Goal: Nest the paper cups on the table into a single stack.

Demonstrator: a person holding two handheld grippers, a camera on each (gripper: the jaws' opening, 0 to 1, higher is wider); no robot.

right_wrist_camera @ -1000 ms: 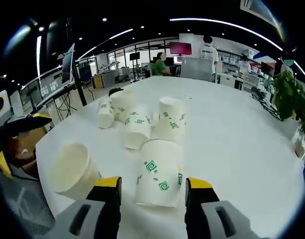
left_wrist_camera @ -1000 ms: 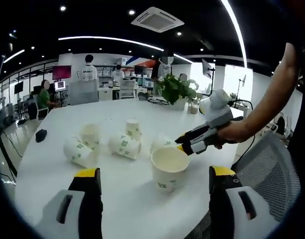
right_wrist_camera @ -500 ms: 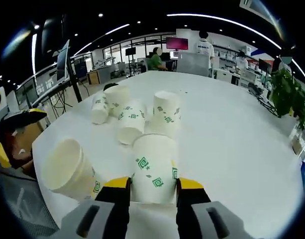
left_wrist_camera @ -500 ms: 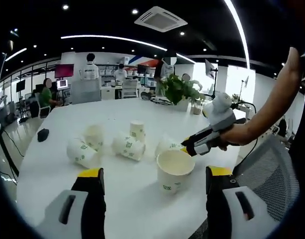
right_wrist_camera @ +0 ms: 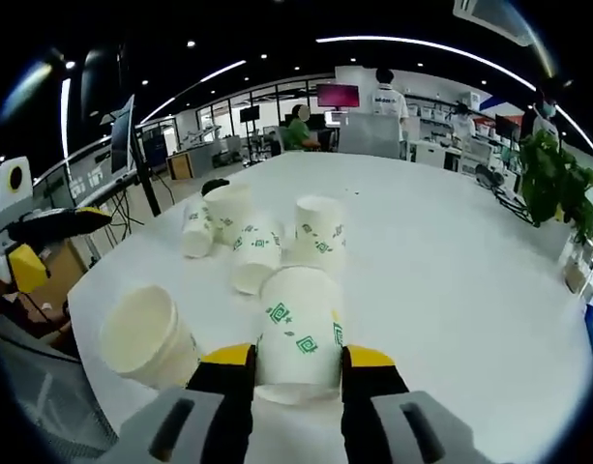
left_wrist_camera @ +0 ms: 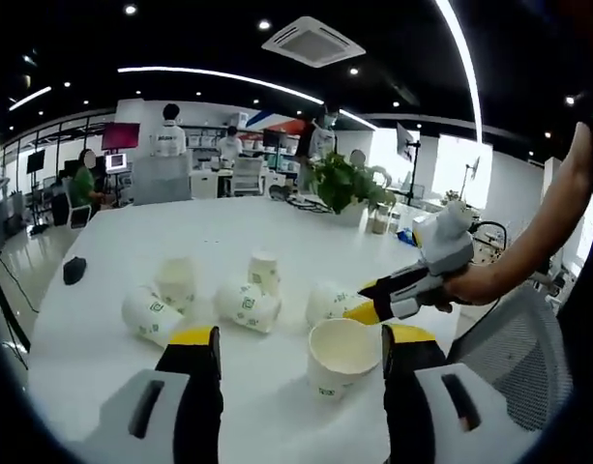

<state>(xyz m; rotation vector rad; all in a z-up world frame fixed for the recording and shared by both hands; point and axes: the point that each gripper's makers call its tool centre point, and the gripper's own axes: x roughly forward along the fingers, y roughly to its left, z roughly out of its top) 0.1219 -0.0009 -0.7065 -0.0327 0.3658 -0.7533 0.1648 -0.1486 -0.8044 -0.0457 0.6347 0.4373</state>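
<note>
Your right gripper (right_wrist_camera: 294, 362) is squeezing an upside-down paper cup (right_wrist_camera: 298, 329) on the white table (right_wrist_camera: 451, 290), and the upright cup (right_wrist_camera: 149, 336) sits near its left, mouth up, while your left gripper (left_wrist_camera: 301, 353) waits open beside that cup.

Open office – dark ceiling (left_wrist_camera: 180, 29), strip lights (left_wrist_camera: 219, 77) (curved), potted plant (left_wrist_camera: 346, 182), monitors (left_wrist_camera: 119, 137).

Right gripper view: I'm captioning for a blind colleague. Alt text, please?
The right tongs grip an upside-down paper cup on a white table. An open cup sits to its left, and four more cups cluster behind.
</note>
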